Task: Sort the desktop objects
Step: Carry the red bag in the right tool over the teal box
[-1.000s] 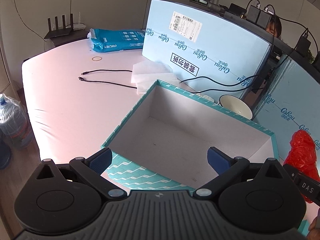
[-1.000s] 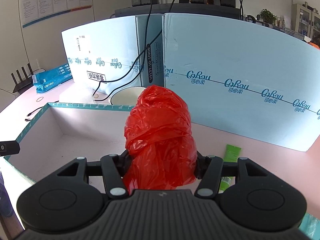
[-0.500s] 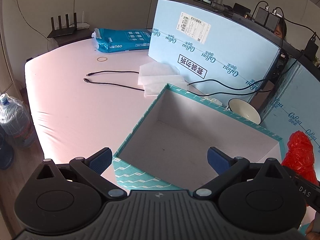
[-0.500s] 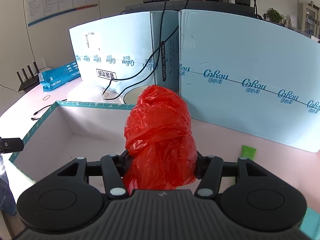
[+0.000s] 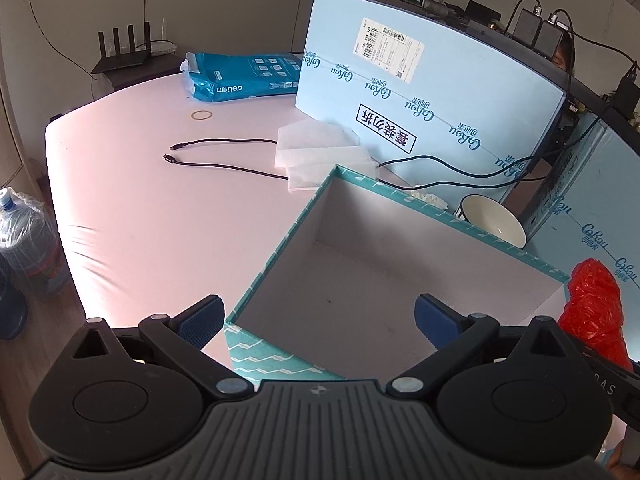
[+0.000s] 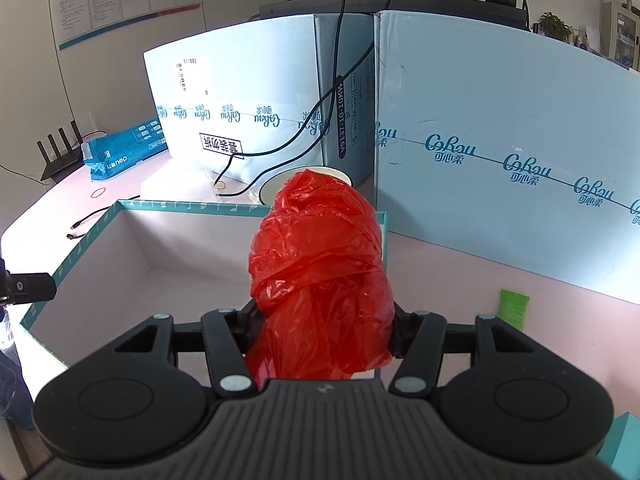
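One red bag (image 6: 320, 264) held upright, lengthwise vertical.

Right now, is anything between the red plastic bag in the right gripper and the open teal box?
Nothing visible. The right gripper is shut on the red plastic bag, beside the teal box, whose interior is bare and open at the top. The left gripper, open, hovers over the box's near corner, off the bag's path.

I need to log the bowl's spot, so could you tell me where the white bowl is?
In the left wrist view the white bowl stands on the pink table, behind the teal box, against the blue cartons.
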`<state>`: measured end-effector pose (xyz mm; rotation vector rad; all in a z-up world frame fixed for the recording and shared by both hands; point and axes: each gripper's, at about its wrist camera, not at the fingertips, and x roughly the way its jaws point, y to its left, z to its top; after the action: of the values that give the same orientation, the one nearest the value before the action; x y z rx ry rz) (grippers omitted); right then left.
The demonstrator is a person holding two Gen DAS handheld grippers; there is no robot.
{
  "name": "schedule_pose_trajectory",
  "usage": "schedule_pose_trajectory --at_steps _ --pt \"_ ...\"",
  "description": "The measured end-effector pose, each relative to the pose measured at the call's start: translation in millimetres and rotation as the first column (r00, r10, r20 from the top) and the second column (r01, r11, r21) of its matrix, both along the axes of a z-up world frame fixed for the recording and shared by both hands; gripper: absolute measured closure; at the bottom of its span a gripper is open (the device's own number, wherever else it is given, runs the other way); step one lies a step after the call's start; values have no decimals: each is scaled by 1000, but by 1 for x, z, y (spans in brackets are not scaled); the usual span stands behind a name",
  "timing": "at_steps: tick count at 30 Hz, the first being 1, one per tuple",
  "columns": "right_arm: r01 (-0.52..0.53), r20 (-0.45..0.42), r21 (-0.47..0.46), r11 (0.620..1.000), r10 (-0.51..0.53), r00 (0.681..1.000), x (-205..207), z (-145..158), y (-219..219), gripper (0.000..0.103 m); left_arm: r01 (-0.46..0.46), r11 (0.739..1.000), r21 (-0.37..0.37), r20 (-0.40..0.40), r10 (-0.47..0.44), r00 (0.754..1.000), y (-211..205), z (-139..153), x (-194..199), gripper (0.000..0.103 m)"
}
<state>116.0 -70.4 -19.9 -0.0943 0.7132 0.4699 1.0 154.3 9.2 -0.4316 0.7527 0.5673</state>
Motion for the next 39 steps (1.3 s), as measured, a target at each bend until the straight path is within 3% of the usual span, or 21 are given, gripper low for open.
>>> schedule_pose_trajectory --at_steps 39 --pt "-34 -71 -15 999 33 997 0 -23 21 44 -6 1000 -20 -19 5 1000 7 -5 1 1"
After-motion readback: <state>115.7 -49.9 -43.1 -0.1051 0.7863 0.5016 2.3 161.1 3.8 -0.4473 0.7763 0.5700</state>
